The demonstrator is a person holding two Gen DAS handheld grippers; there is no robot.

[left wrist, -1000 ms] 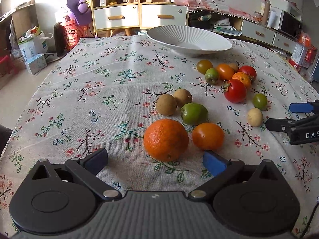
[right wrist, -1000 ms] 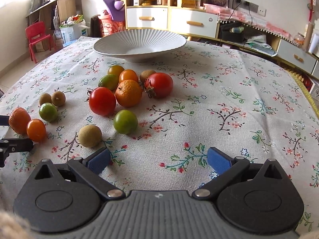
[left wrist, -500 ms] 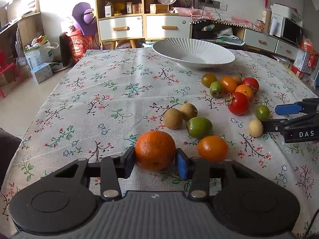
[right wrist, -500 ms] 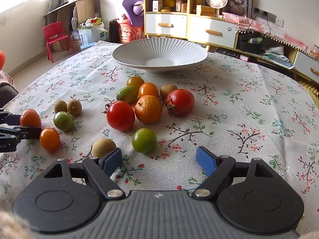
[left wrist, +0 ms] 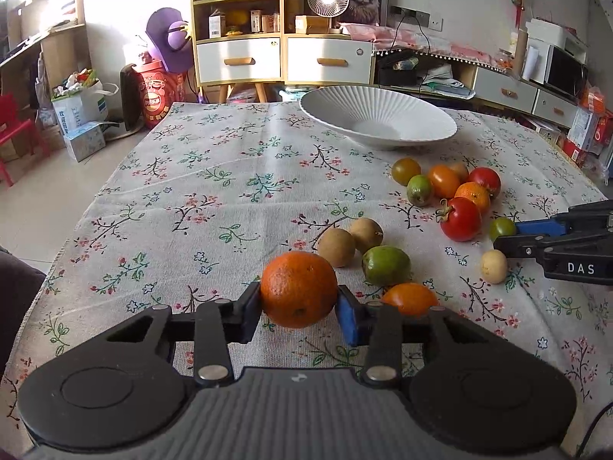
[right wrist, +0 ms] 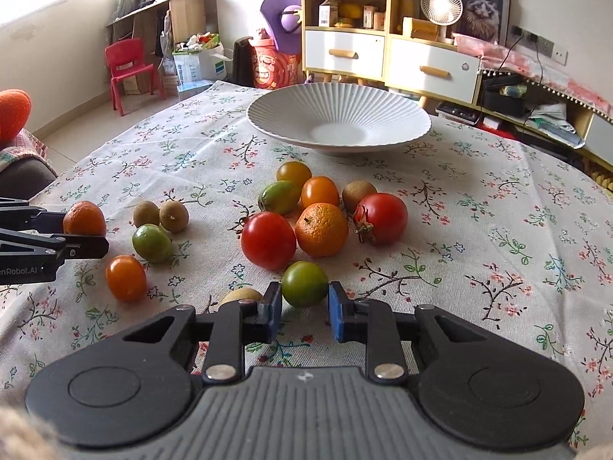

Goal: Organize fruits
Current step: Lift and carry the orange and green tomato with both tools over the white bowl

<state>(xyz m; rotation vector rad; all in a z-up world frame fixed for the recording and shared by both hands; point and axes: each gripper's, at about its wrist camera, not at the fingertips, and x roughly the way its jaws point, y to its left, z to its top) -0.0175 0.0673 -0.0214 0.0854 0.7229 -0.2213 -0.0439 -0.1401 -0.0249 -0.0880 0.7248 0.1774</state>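
Observation:
My left gripper (left wrist: 299, 308) is shut on a large orange (left wrist: 299, 289) and holds it just above the floral tablecloth; the orange also shows in the right wrist view (right wrist: 84, 217). My right gripper (right wrist: 305, 308) is shut on a small green tomato (right wrist: 304, 283) that rests on the cloth; the tomato also shows in the left wrist view (left wrist: 502, 228). A white ribbed bowl (right wrist: 268, 122) stands empty at the far side. A cluster of red tomatoes (right wrist: 269, 239), a mandarin (right wrist: 322, 229) and small fruits lies before it.
Near my left gripper lie a green lime (left wrist: 386, 265), two brown kiwis (left wrist: 337, 247) and a small orange tomato (left wrist: 410, 299). A pale yellow fruit (left wrist: 494, 266) lies beside my right gripper. The table's left edge (left wrist: 76, 226) drops to the floor.
My left gripper closed on the large orange and lifted it slightly. My right gripper moved forward and closed on the green tomato.

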